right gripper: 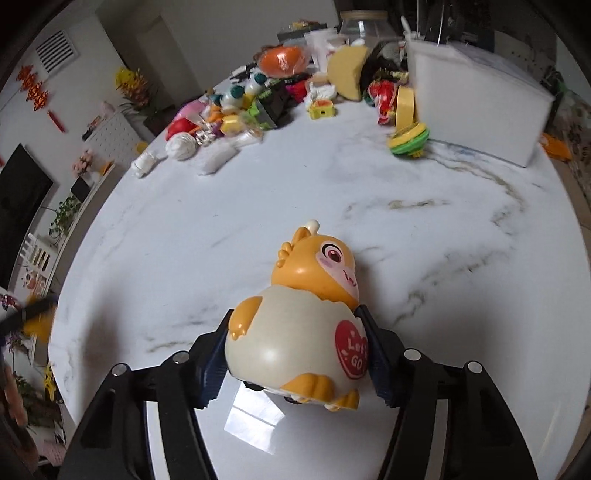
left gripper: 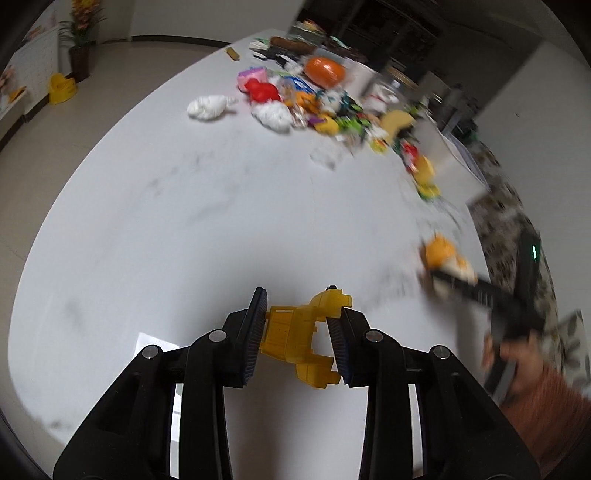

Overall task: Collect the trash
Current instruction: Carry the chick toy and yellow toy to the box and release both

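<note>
My left gripper [left gripper: 300,332] is shut on a yellow plastic toy piece [left gripper: 301,341] and holds it above the white marble table [left gripper: 166,229]. My right gripper [right gripper: 295,354] is shut on an orange and cream chick toy [right gripper: 301,332] with a red heart marked "Let's GO", low over the table [right gripper: 424,229]. In the left wrist view the right gripper [left gripper: 448,278] shows blurred at the right with the chick toy [left gripper: 443,254] in it. A heap of toys and wrappers [left gripper: 314,103] lies at the far side, with two crumpled white tissues [left gripper: 208,107].
A white box [right gripper: 476,99] stands at the far right of the table, with a yellow tape roll [right gripper: 404,105] and a green and yellow spinning top [right gripper: 408,140] beside it. An orange ball [right gripper: 282,59] and a glass jar [right gripper: 364,24] stand behind the heap [right gripper: 236,114].
</note>
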`<state>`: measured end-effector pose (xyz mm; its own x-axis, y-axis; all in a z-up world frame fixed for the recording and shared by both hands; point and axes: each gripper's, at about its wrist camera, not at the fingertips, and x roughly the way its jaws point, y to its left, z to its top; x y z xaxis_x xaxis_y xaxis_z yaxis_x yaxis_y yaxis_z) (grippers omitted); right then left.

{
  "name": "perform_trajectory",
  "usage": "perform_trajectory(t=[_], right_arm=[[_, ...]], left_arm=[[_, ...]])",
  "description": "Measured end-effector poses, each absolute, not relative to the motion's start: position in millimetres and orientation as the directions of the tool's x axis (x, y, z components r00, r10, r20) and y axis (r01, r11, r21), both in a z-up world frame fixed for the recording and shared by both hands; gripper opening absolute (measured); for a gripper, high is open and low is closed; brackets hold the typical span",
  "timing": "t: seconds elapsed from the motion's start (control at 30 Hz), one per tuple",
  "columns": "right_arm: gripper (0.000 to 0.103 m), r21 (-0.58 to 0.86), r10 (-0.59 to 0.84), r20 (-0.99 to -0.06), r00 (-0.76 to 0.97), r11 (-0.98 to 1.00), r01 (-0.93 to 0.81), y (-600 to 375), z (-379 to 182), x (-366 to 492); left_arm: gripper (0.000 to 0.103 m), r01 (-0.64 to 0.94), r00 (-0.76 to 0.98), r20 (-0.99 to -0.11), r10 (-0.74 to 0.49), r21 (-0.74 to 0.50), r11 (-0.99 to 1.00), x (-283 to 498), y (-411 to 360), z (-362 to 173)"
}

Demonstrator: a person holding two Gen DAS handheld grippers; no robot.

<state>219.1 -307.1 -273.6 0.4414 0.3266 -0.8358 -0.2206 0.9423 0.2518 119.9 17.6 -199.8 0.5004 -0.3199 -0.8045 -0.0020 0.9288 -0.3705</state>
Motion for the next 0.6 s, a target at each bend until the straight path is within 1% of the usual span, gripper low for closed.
perform_trajectory(t=[0.1,0.17,0.27,0.37,0.47,0.53,0.6], right_arm=[[0.062,0.250,0.329,-0.826,0.458,0.942,-0.226,-292,-255,187],[0.062,0.273,0.344,-0.821,0.456,0.937,-0.216,-280,-243,162],[0.062,0.306,0.394,-0.807,0.439,0.916,-0.259,-252,-222,113],[0.062,0.358,0.468,-0.802,0.370,0.874,-0.329,-215,-209,51],[0.062,0.403,0.516,-0.811,0.275,0.834,-0.376,-181,-214,-5],[0.062,0.439,0.535,-0.819,0.209,0.818,-0.371,-165,-228,-37],[0.062,0.456,0.527,-0.837,0.145,0.820,-0.347,-150,-256,-67]], left_arm=[[0.032,0.055,0.470,-0.805,-0.363,-0.383,0.922,78,29,-200],[0.032,0.081,0.444,-0.804,-0.395,-0.403,0.911,52,39,-202],[0.032,0.157,0.412,-0.813,-0.412,-0.382,0.911,8,50,-202],[0.032,0.221,0.347,-0.824,-0.448,-0.392,0.893,-38,59,-211],[0.032,0.246,0.249,-0.844,-0.475,-0.419,0.874,-81,68,-235],[0.032,0.247,0.196,-0.866,-0.461,-0.411,0.878,-97,70,-257],[0.032,0.242,0.148,-0.878,-0.455,-0.414,0.878,-106,69,-284]])
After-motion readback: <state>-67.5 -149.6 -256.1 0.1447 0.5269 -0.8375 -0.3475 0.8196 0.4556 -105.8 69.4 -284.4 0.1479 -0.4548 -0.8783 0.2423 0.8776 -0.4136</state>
